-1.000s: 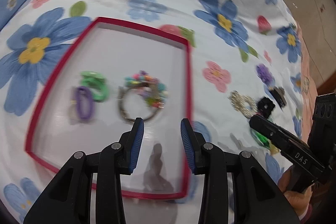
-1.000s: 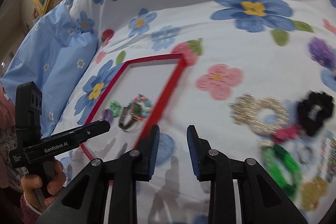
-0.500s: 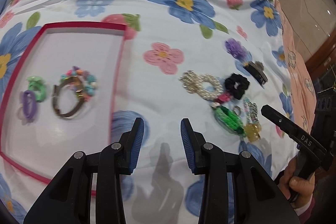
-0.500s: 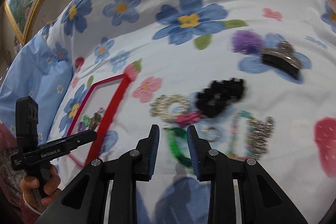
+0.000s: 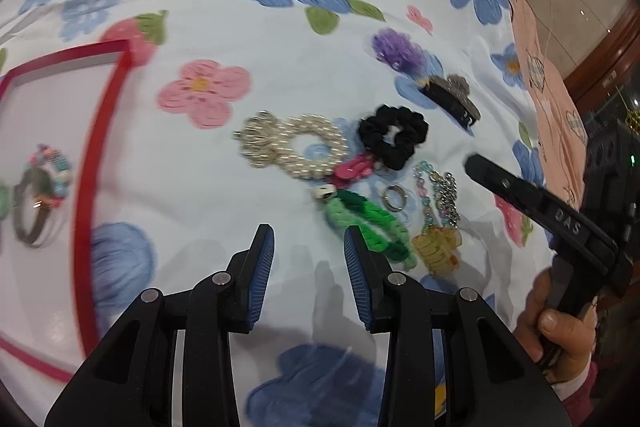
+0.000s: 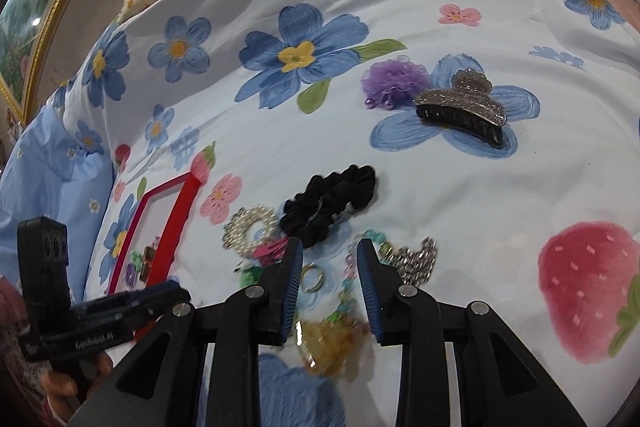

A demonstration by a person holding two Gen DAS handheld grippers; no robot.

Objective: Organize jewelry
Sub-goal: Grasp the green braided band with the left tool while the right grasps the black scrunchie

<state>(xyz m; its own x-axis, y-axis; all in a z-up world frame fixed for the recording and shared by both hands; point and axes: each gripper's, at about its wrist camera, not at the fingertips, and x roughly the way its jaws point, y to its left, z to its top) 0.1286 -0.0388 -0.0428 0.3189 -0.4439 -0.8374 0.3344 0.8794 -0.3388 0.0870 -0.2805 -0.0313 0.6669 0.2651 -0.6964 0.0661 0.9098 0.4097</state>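
Jewelry lies in a loose pile on a flowered bedspread point(image 5: 280, 39), and both grippers hang over it with nothing between their pads. The left gripper point(image 5: 309, 255) has its jaws partly apart over bare cloth; the pile starts just ahead of it and to its right. Nearest its right finger is a green braided bracelet point(image 5: 368, 223), with a small metal ring point(image 5: 395, 196) and a pastel chain point(image 5: 436, 195) beyond that, and an amber hair claw point(image 5: 436, 247) farther right. Straight ahead sit a pearl bracelet point(image 5: 298, 147) and a black scrunchie point(image 5: 394, 137), a pink piece point(image 5: 354, 169) wedged between them. Far ahead to the right rest a purple pompom point(image 5: 396, 47) and a glittery black claw clip point(image 5: 452, 95). Off to this gripper's left stands a red-rimmed tray point(image 5: 86, 187) holding a beaded bangle point(image 5: 42, 183); the tray's other contents are too blurred to name.

The right gripper point(image 6: 330, 279) has just been opening a little, its jaws part open with nothing clamped. The metal ring shows in the gap just past its left finger, the pastel chain beside its right one, and the amber claw lies below the fingers. The scrunchie lies just ahead, the tray well off to the left. A hand point(image 5: 560, 339) grips its handle.
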